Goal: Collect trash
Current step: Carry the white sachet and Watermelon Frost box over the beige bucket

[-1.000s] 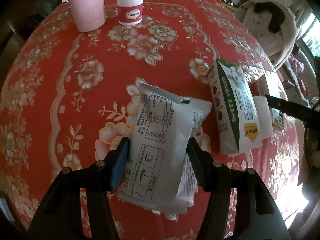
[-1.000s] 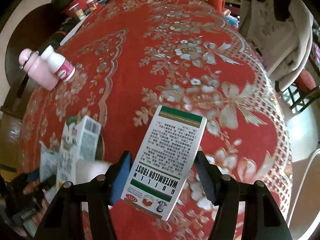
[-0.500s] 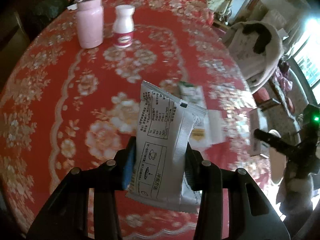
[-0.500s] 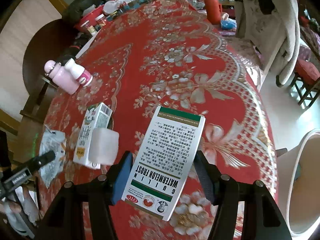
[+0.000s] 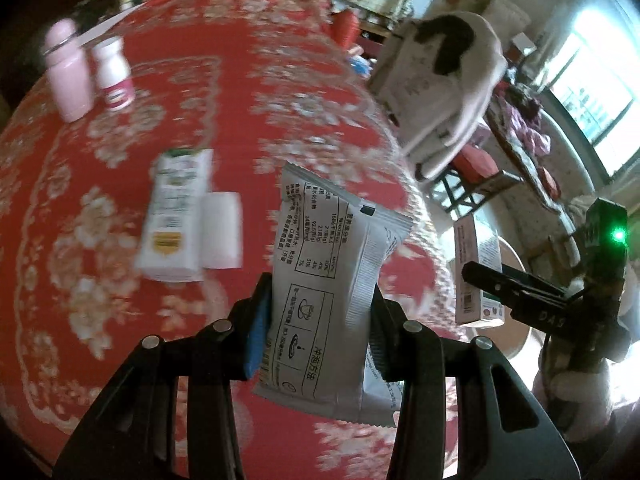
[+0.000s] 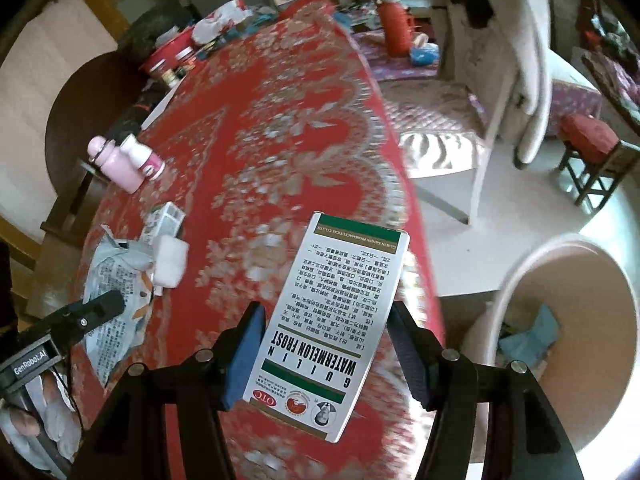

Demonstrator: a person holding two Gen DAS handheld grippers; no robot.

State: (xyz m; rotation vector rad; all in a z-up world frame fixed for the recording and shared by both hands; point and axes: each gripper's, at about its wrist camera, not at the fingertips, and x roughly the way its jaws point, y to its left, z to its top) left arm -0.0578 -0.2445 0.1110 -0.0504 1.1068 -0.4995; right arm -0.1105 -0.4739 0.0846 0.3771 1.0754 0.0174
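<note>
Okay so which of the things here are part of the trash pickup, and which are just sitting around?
Part of the job:
- sachet in the left gripper
- medicine box in the right gripper
- bin on the floor
- carton and white wad, probably trash

Just sitting there:
- pink bottle
- white bottle
- chair

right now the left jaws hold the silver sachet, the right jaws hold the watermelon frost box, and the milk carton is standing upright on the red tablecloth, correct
Not quite. The milk carton is lying flat on the red tablecloth, not upright, beside a white tissue pad; the left wrist view shows it. The rest holds: the left gripper holds the silver sachet, and the right gripper holds the watermelon frost box.
</note>
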